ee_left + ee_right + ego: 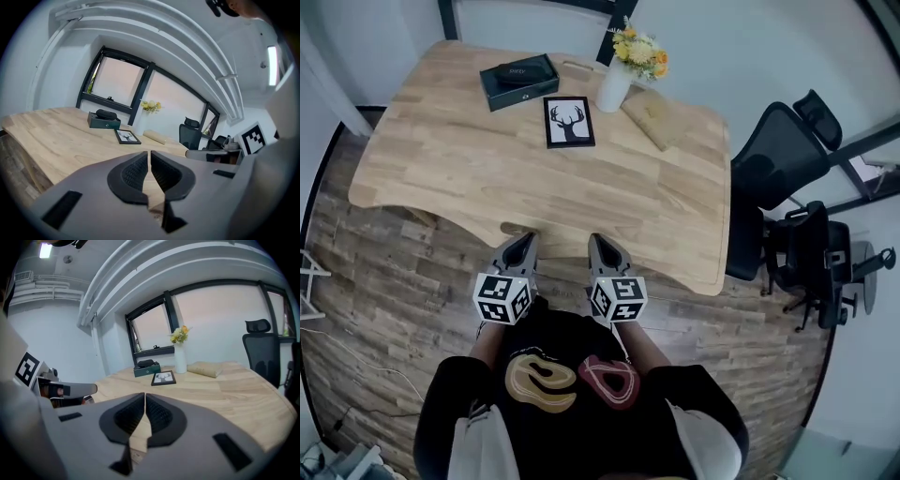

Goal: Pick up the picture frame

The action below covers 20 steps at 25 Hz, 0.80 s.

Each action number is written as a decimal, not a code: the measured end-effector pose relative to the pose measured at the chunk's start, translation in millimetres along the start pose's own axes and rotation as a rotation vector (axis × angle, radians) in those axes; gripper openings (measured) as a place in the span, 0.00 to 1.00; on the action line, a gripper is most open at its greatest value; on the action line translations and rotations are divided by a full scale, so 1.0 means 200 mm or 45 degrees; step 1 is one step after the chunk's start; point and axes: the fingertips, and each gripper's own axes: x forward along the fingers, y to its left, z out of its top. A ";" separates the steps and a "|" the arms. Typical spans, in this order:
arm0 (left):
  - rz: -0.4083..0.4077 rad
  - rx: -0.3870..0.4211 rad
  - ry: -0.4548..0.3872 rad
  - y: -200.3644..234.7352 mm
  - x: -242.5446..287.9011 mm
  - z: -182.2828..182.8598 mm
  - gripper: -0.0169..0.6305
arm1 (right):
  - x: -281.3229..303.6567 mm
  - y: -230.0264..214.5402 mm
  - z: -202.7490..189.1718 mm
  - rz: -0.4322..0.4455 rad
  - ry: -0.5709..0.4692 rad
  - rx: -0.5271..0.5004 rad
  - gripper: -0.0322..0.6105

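Lying flat on the far half of the pale wooden worktop (487,178), the picture frame (569,122) showed a black stag's head on white inside a dark border. A black box (518,82) with a dark oval case on its lid sat just beside the frame's far left corner. A white vase (614,86) of yellow flowers stood just beside the frame's far right corner. A tan flat object (656,117) lay past the vase, towards the worktop's right end.

The left tool (521,242) and the right tool (602,242) were held side by side at the worktop's near edge, both pointing towards the frame and well apart from it. Each tool was clenched, its ribbed pads meeting at the tips with nothing caught between them.

A black office chair (778,155) stood off the worktop's right end, on a wood-plank floor (394,281). The person (572,394) holding the tools wore a dark top.
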 end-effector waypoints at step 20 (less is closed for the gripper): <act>-0.107 -0.022 0.142 0.32 0.25 0.12 0.07 | 0.31 0.02 0.08 -0.219 0.019 0.003 0.07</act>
